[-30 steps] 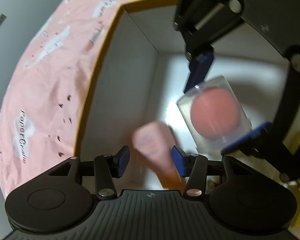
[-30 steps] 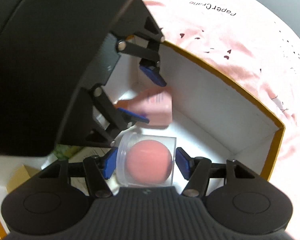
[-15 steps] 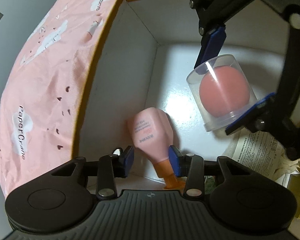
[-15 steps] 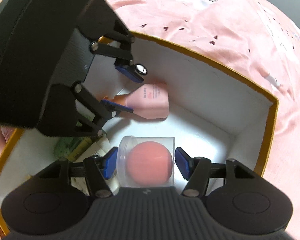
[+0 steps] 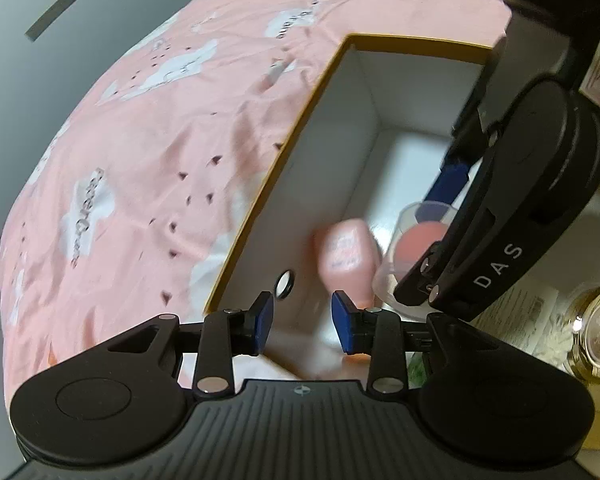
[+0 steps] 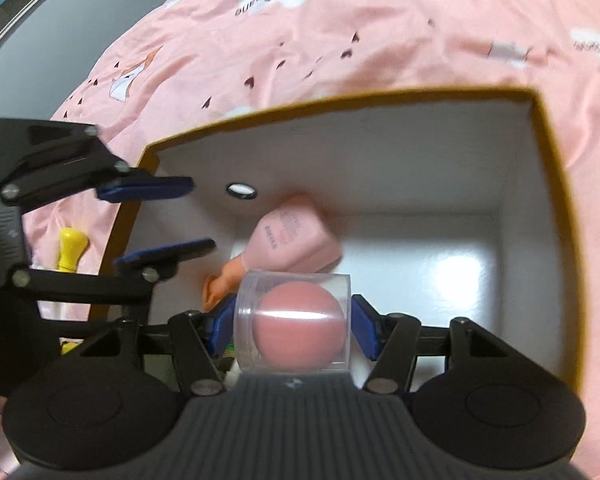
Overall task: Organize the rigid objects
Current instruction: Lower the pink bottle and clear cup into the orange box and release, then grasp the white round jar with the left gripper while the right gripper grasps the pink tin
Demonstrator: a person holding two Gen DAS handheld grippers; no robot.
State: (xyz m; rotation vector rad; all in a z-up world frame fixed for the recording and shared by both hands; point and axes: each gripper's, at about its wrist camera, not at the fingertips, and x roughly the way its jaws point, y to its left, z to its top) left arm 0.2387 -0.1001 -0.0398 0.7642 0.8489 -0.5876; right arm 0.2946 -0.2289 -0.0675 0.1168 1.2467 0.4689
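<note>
A pink bottle [image 5: 346,256] with an orange cap lies on the floor of a white box with a yellow rim [image 5: 260,196], against its left wall; it also shows in the right wrist view [image 6: 296,236]. My left gripper [image 5: 302,322] is open and empty, raised above the box edge and apart from the bottle. It appears in the right wrist view [image 6: 160,220] too. My right gripper [image 6: 292,330] is shut on a clear case with a pink sponge ball [image 6: 298,330], held inside the box beside the bottle. The case also shows in the left wrist view [image 5: 414,244].
The box sits on a pink patterned bedsheet [image 5: 140,160]. A gold round jar [image 5: 598,340] and a printed leaflet [image 5: 520,312] lie at the box's right. A yellow item [image 6: 70,250] lies on the sheet left of the box [image 6: 552,152].
My left gripper let go of the pink bottle, opened and pulled up and back out of the box. My right gripper moved the sponge case closer to the bottle.
</note>
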